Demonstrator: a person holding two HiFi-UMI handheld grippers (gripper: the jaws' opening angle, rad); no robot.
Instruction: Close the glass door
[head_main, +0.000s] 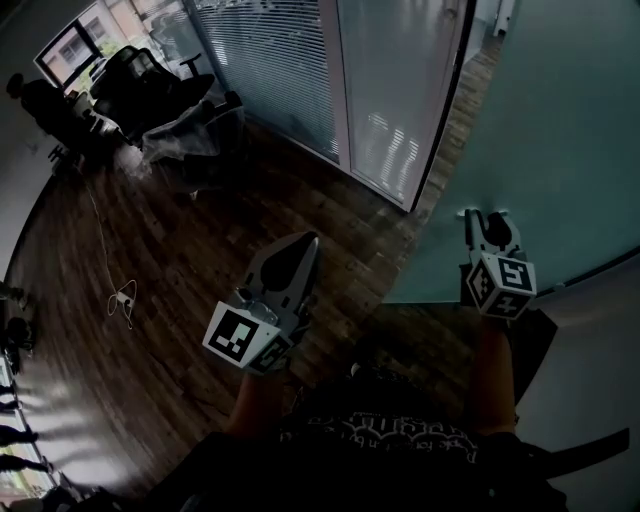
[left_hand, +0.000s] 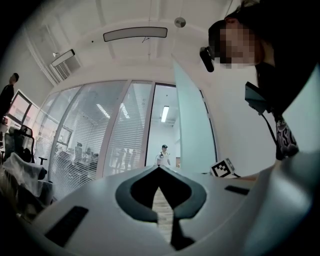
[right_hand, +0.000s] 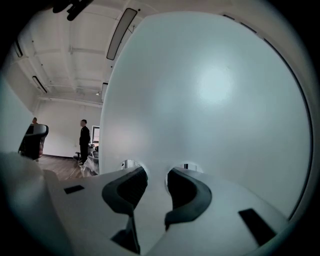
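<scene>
Frosted glass door (head_main: 560, 150) stands swung open along the right edge of the wood floor (head_main: 200, 250). The right gripper (head_main: 487, 217) sits right up at its face, jaws apart (nothing between them). The left gripper (head_main: 308, 240) is well apart over the floor, jaws together at the tips, empty.
</scene>
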